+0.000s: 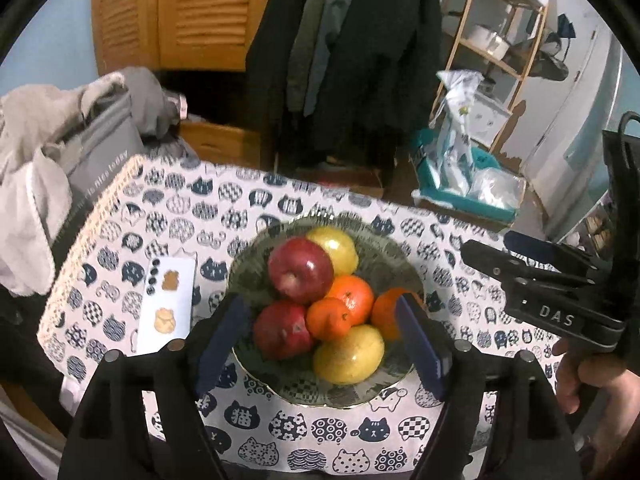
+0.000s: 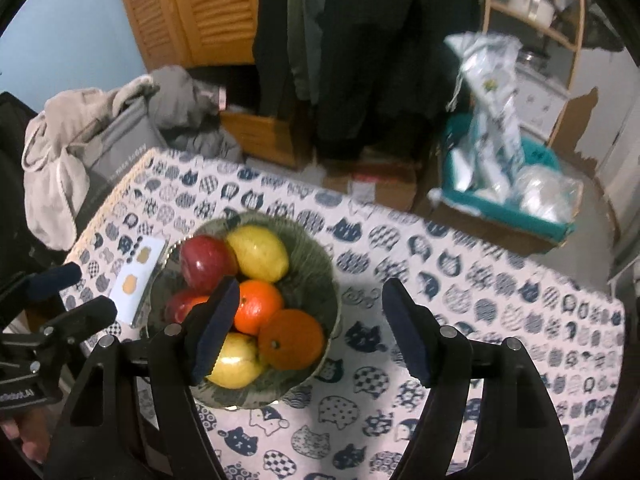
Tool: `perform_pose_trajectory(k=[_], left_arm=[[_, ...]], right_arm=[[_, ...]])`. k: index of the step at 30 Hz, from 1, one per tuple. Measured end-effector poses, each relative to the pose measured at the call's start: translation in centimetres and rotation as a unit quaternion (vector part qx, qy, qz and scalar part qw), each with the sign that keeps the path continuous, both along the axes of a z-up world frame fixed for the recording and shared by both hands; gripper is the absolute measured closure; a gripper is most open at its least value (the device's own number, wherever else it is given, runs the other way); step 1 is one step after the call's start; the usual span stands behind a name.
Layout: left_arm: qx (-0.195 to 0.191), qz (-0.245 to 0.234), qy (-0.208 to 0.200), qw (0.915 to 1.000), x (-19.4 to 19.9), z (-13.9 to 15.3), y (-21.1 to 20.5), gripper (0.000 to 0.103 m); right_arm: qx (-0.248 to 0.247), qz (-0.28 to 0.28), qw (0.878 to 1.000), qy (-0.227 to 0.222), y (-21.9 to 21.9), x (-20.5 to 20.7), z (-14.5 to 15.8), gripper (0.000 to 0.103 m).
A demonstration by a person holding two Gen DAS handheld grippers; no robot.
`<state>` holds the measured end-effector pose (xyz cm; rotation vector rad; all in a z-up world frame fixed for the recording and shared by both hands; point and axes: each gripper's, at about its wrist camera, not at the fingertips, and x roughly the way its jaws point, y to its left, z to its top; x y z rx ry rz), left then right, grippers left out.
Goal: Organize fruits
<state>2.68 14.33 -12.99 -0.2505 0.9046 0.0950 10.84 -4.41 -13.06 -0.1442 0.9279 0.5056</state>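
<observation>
A green glass bowl point(image 1: 384, 264) point(image 2: 316, 276) holds several fruits on the cat-print tablecloth point(image 1: 360, 432). In it lie two red apples point(image 1: 300, 272) point(image 1: 282, 330), two yellow fruits point(image 1: 334, 250) point(image 1: 348, 354) and three oranges point(image 1: 350, 294). My left gripper point(image 1: 324, 344) hangs open above the bowl's near side, with nothing pressed between its blue pads point(image 1: 422, 344). My right gripper point(image 2: 310, 330) is open too, over the bowl's right rim and the cloth beside it. An orange point(image 2: 290, 338) lies below its left finger point(image 2: 214, 328). Each gripper shows in the other's view point(image 1: 490, 242) point(image 2: 76, 292).
A white sticker card point(image 1: 168, 304) point(image 2: 138, 276) lies left of the bowl. Beyond the table's left edge sits a grey bag point(image 1: 96, 152) draped with clothes. A teal box point(image 2: 508, 200) of plastic bags stands on the floor behind, beside hanging dark coats and a wooden shelf. A hand point(image 1: 580, 380) holds the right gripper.
</observation>
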Motion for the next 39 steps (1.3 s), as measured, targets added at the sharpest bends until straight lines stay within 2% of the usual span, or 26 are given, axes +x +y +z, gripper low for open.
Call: perform_pose_trajectory(k=[4, 6, 9, 14, 20, 24, 29, 39], left_arm=[[0.012, 0.0, -0.024, 0.9996, -0.8, 2.1, -0.4, 0.022], [0.016, 0.004, -0.031, 0.9994, -1.0, 2.8, -0.5, 0.015], [0.025, 0.007, -0.045, 0.9986, -1.5, 4.0, -0.6, 0.015], [0.029, 0.013, -0.074, 0.9968, -2.3, 6.0, -0.9, 0.015], [0.045, 0.023, -0.114, 0.9922, -3.5, 8.5, -1.4, 0.007], [0.051, 0.025, -0.145, 0.9879, -4.3, 10.2, -1.8, 0.001], [0.076, 0.026, -0.176, 0.9811, -5.1, 12.0, -2.6, 0.001], [0.093, 0.019, -0.207, 0.9739, -5.8, 13.9, -3.8, 0.001]], right_arm=[[0.003, -0.008, 0.999, -0.035, -1.2, -1.2, 2.6, 0.024], [0.005, -0.012, 0.999, -0.052, -1.7, -1.7, 3.8, 0.022], [0.006, -0.014, 0.997, -0.081, -2.5, -2.8, 5.7, 0.018], [-0.005, -0.015, 0.992, -0.126, -3.5, -4.5, 8.1, 0.017], [0.006, -0.018, 0.986, -0.164, -5.1, -6.2, 10.6, 0.017], [0.019, -0.031, 0.983, -0.181, -6.6, -7.1, 11.9, 0.016], [0.027, -0.045, 0.979, -0.199, -8.1, -7.7, 12.8, 0.016], [0.039, -0.071, 0.967, -0.243, -10.6, -9.5, 14.4, 0.015]])
